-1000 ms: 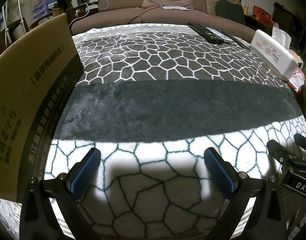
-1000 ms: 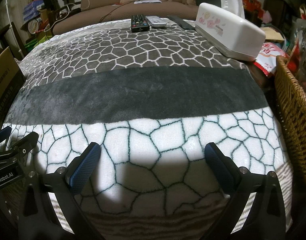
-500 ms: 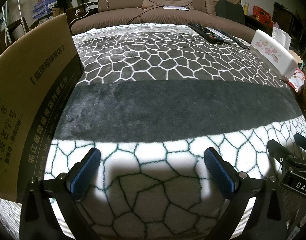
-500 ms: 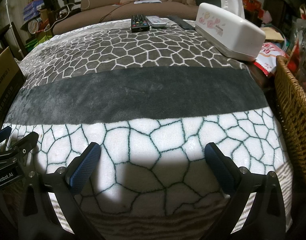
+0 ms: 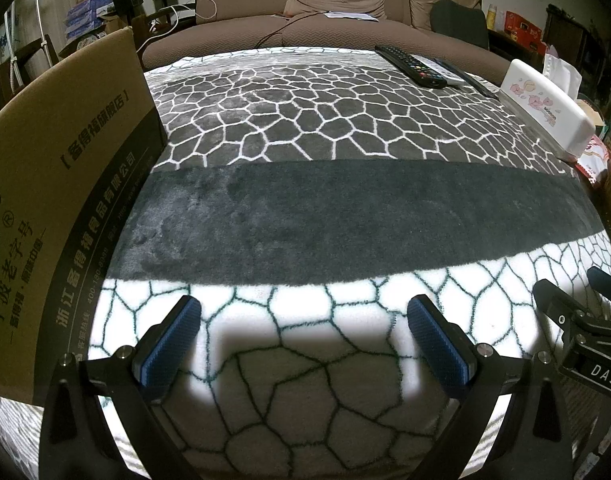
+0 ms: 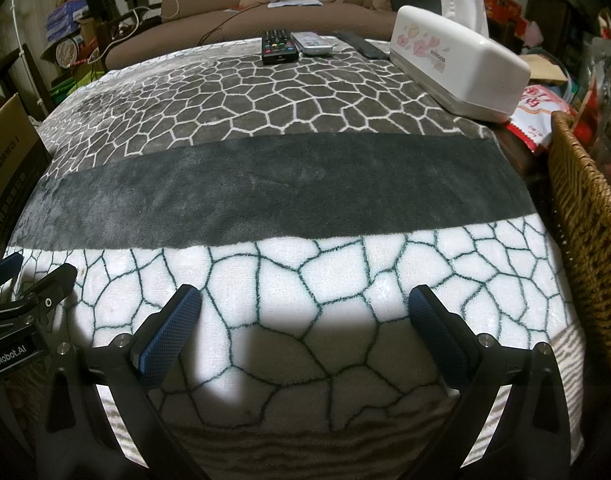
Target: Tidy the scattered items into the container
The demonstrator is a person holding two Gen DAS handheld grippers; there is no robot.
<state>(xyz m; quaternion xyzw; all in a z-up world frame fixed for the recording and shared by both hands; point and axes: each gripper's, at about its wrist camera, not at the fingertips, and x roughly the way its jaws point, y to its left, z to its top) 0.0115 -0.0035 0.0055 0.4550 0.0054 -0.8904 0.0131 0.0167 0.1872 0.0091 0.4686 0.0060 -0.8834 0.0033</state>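
A: What is the left wrist view giving us that the right one isn't?

B: It is showing the cardboard box (image 5: 61, 208) large, standing along the left edge of the blanket (image 5: 345, 224) with its printed side facing us. In the right wrist view the same box (image 6: 9, 160) is only peeking in at the far left. The right view is instead showing a wicker basket (image 6: 585, 248) at the right edge.

A: And the grippers?

B: The left gripper (image 5: 304, 342) is hovering over the white patterned part of the blanket, jaws spread wide, nothing between the blue pads. The right gripper (image 6: 305, 332) is doing the same, also spread and empty. Each one is showing up at the edge of the other's view.

A: Where are the items to tidy?

B: At the far end of the blanket a black remote (image 6: 279, 46) is lying beside a silver remote (image 6: 311, 43), with another dark remote (image 6: 361, 46) just to their right. A white tissue box (image 6: 461, 68) is sitting near the far right corner.

A: And the room?

B: A brown sofa (image 5: 337, 12) is standing behind the table, with clutter on both sides.

A: Anything unclear?

B: The box's inside isn't showing, the basket is being cut off by the frame, and the red-and-white packet (image 6: 537, 116) beside the tissue box is partly hidden.
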